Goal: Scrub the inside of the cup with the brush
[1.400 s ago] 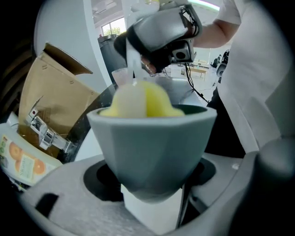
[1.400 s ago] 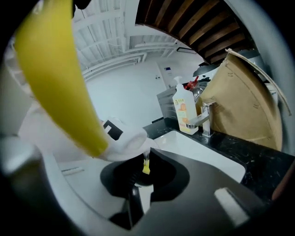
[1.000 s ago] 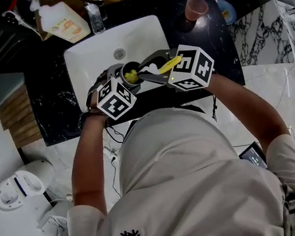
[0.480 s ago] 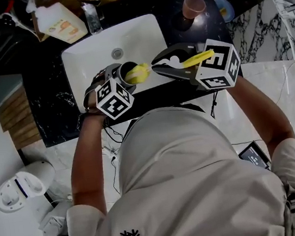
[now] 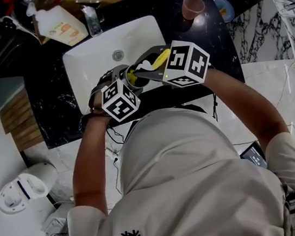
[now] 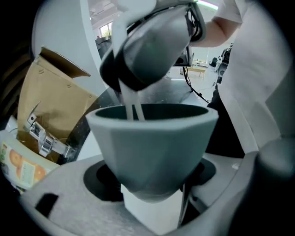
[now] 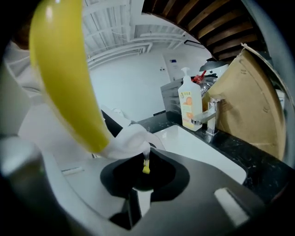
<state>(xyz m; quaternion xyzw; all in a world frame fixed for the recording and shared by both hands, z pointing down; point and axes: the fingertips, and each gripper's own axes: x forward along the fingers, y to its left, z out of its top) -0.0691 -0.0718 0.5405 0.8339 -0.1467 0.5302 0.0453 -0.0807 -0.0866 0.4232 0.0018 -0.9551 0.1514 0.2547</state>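
Above the sink (image 5: 91, 54), the left gripper (image 5: 125, 82) has its fingers (image 6: 60, 203) clamped on the cup (image 6: 152, 147). The right gripper (image 5: 141, 70) pinches the brush (image 5: 160, 59), whose head is inside that cup. Scrubbing seems under way, with more strokes likely left.

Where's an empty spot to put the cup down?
The sink basin is bare around the drain, and so is the black counter left of it. The basin's front is crowded by the left gripper and right gripper.

Left gripper (image 5: 122, 80): angled steeply down, fingers (image 6: 60, 196) closed on cup (image 6: 152, 143).
Right gripper (image 5: 145, 66): tilted down, fingers (image 7: 216, 184) clamped on brush (image 7: 64, 78).
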